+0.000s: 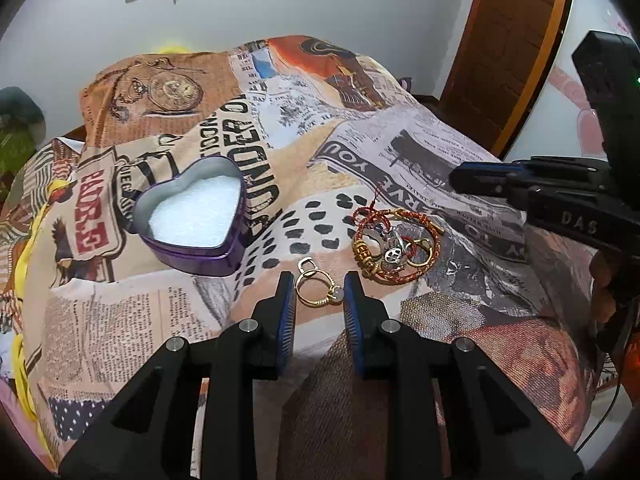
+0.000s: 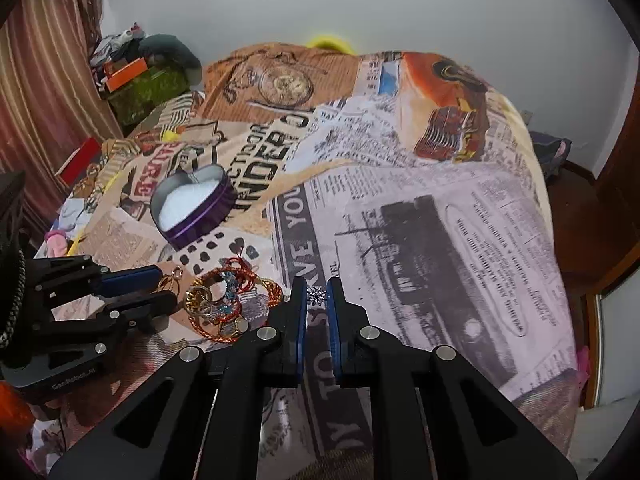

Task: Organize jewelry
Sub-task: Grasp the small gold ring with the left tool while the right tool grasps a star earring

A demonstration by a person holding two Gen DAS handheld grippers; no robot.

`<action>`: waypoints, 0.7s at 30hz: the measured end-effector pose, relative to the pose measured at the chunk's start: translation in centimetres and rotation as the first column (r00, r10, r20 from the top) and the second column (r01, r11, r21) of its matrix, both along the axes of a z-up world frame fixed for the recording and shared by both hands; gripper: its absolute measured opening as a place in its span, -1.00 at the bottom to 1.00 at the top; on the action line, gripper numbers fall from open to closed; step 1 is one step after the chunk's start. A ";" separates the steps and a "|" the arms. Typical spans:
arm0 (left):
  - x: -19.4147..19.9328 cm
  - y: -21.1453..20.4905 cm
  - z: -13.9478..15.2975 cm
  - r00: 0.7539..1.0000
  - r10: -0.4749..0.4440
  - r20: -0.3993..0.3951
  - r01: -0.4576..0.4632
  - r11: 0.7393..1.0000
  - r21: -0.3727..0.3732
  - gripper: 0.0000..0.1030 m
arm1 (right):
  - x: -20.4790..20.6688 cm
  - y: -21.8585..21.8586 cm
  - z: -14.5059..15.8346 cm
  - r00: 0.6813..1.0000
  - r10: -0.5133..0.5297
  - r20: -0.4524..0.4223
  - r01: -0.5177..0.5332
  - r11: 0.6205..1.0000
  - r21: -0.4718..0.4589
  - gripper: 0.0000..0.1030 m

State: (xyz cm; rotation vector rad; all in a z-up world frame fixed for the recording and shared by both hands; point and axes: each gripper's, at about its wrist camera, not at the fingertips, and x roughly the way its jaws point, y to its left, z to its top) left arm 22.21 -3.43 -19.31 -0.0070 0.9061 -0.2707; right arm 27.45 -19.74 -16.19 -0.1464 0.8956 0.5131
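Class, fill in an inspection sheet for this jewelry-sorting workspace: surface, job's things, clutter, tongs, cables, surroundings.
Surface: printed newspaper-pattern cloth, wrinkled.
Job's things: purple heart-shaped tin, open, white lining, no jewelry seen inside; gold ring with pale stone on the cloth; tangled pile of bracelets and rings; small sparkly star piece.
Clutter: orange box and heaped items far left.
Tongs: left tongs open around the gold ring; right tongs pinching the star piece.
Cables: thin dark cable, lower right.
Surroundings: white wall, wooden door, striped curtain.
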 end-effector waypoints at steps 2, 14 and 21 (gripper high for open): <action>-0.4 0.3 0.6 1.000 0.009 0.012 -0.009 1.000 -0.006 -0.54 | -0.3 -0.1 0.7 1.000 -0.002 0.016 0.002 1.000 0.003 -0.83; -2.1 2.8 4.5 0.992 0.074 0.107 -0.073 0.997 -0.016 -0.53 | -2.0 1.2 4.2 0.996 0.011 0.091 -0.016 0.999 0.050 -0.83; -2.3 4.9 6.4 0.981 0.114 0.157 -0.113 0.993 -0.020 -0.54 | -2.5 3.2 5.5 0.992 0.038 0.121 -0.049 0.995 0.083 -0.83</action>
